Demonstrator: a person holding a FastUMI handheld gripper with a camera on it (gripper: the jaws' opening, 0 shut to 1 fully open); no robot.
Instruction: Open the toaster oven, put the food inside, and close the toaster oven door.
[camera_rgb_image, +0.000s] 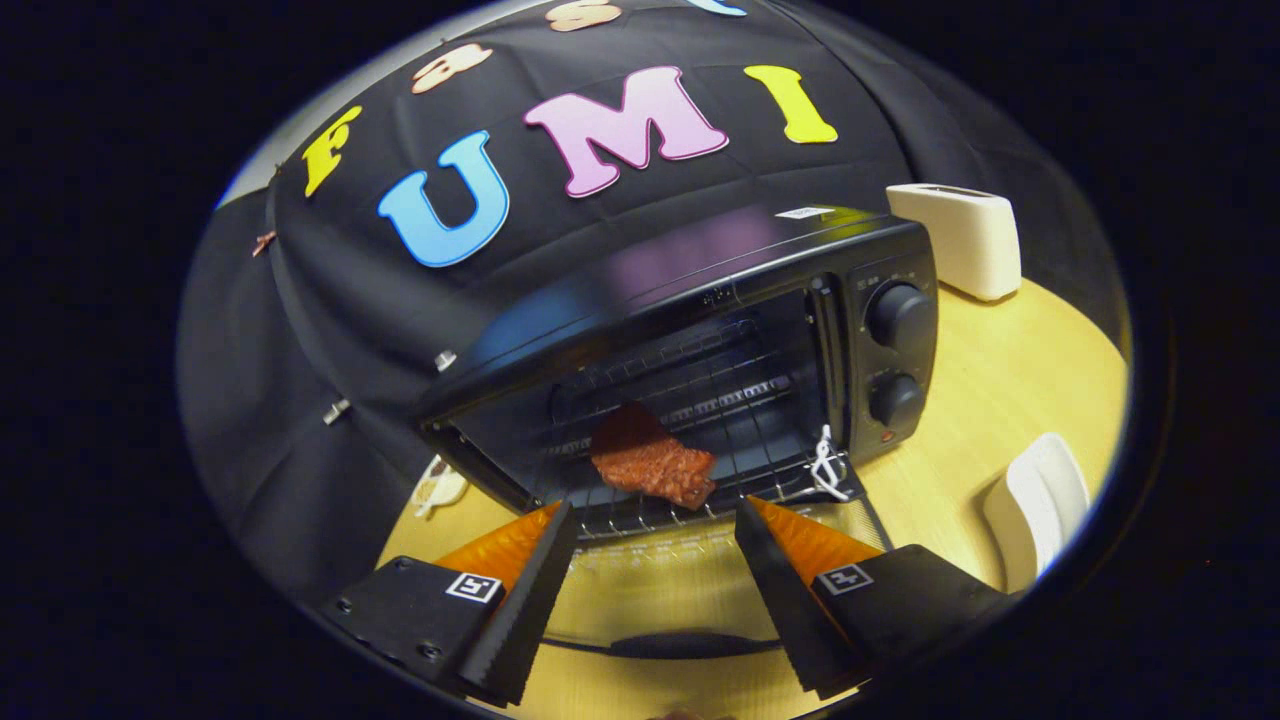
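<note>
Two fingers of the gripper (655, 512) stand wide apart, gripping nothing, just short of the open toaster oven (700, 330). Reddish food (652, 458) lies on its wire rack (700, 400), beyond the fingertips. Dial markings are too small to read; the door's handle (690, 645) shows between the fingers.

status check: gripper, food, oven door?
Gripper open, nothing held, just short of the rack. Meat piece lying on the wire rack inside the toaster oven. Door down, not yet closed. Nothing between gripper and door.
</note>
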